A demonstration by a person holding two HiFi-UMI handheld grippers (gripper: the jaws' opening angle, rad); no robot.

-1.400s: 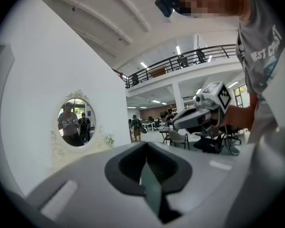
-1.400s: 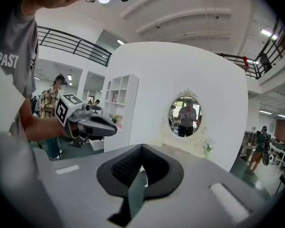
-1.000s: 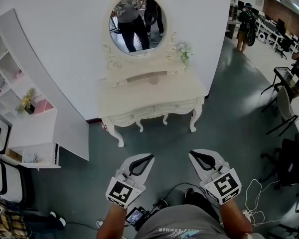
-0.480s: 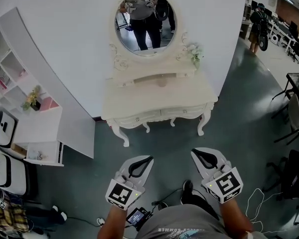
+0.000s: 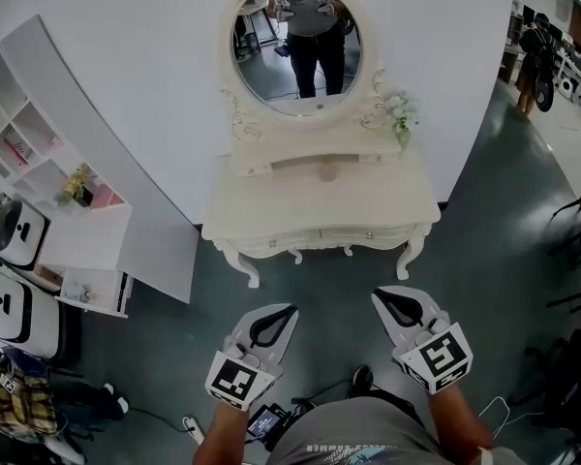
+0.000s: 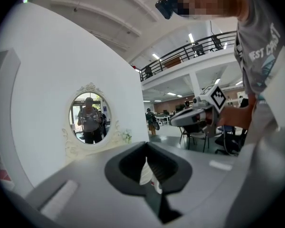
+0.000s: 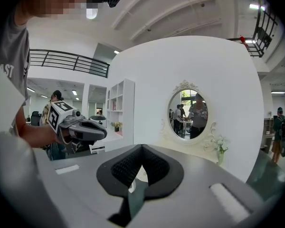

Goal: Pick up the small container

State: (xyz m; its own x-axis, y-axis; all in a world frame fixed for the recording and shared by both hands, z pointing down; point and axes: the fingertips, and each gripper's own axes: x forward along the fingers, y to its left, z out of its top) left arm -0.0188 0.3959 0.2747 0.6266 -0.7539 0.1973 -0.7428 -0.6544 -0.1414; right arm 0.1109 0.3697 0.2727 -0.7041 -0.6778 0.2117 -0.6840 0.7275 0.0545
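In front of both tools, well apart from them, is a white bench (image 5: pixel 387 209) w/ curly legs & a round mirror (image 5: pixel 297 46) at the back. The left tool (image 5: pixel 289 310) & the right tool (image 5: pixel 380 298) are held low, side by side, close to the person's tummy. Both point at the bench. I think they are held like that b/c the bench is too far to reach, so there is nothing to grab.

Left tool: jaws pressed together, nothing in them. Right tool: same, jaws together, empty. Prob. they are closed just b/c no grab is on. One will need to open before it can go round anything.

The small container (image 5: pixel 326 171) looks to be the little pale round thing on the bench top. It is far ahead of the tools, about in the middle btw. the two, just below the mirror. It is tiny from here, so I can't tell its shape or if it has a lid. It sits alone w/ bare bench round it, which should make it easy to get at from the front.

Far past the right tool, at the back corner of the bench, is a bunch of flowers (image 5: pixel 400 116). Best not to bump those. Off to the side of the left tool is a white shelf (image 5: pixel 87 245) w/ small things in it. Not part of the job, I think.

The task has hardly begun. The tools must get near the bench, one must open, then close on the container.
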